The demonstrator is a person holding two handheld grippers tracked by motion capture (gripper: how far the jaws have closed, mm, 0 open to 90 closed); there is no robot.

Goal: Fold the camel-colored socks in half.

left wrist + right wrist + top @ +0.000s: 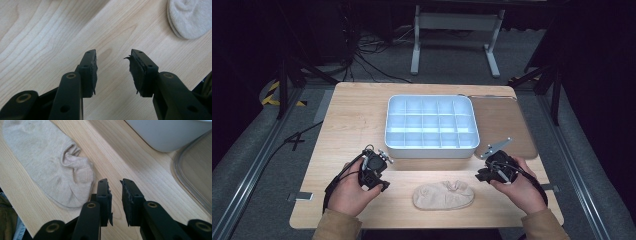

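Note:
A beige ankle sock (443,195) lies flat near the table's front edge, between my two hands. My left gripper (384,186) sits to its left, held low over the wood, jaws open with nothing between them (113,71); the sock's toe end (190,17) shows at the upper right of the left gripper view. My right gripper (479,176) is to the sock's right, jaws a little apart and empty (115,200), with the sock's cuff (50,167) just left of its left finger (103,195).
A white compartment tray (431,148) stands at the table's middle, its divisions bare. A clear flat lid (504,125) lies to its right, its rim (190,187) in the right gripper view. The white tray's corner (167,135) is ahead of the right gripper.

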